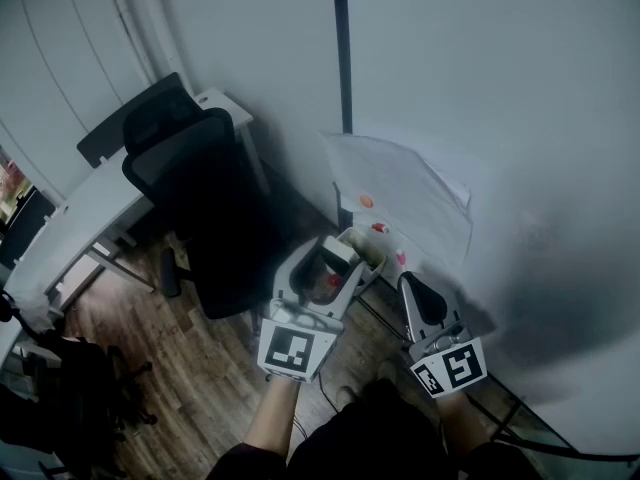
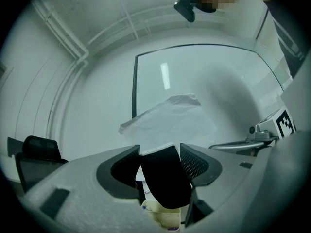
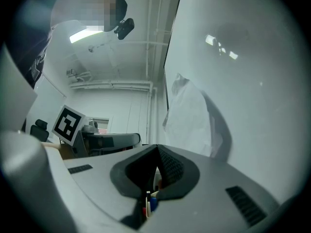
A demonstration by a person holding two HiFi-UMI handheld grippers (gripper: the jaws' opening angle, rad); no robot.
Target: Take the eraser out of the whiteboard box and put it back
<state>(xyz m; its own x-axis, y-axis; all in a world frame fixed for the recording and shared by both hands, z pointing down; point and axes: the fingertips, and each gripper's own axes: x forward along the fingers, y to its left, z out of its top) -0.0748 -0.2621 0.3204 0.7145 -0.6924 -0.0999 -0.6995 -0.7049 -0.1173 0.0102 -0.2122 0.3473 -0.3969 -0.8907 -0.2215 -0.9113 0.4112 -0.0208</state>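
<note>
My left gripper (image 1: 330, 268) is shut on the eraser (image 1: 337, 251), a block with a dark felt face and a pale back. It holds the eraser just above the whiteboard box (image 1: 370, 251), a small open tray fixed at the board's lower edge. In the left gripper view the black eraser (image 2: 165, 183) fills the gap between the pads of the left gripper (image 2: 160, 152), and the cream box (image 2: 163, 215) shows below it. My right gripper (image 1: 413, 286) hangs to the right of the box, shut and holding nothing. In the right gripper view the tips of the right gripper (image 3: 155, 153) meet, and several markers (image 3: 148, 203) show below them.
The whiteboard (image 1: 520, 118) fills the right side, with a paper sheet (image 1: 400, 188) held on it by round magnets (image 1: 366, 201). A black office chair (image 1: 200, 198) and a white desk (image 1: 90, 208) stand at the left on the wooden floor (image 1: 190, 368).
</note>
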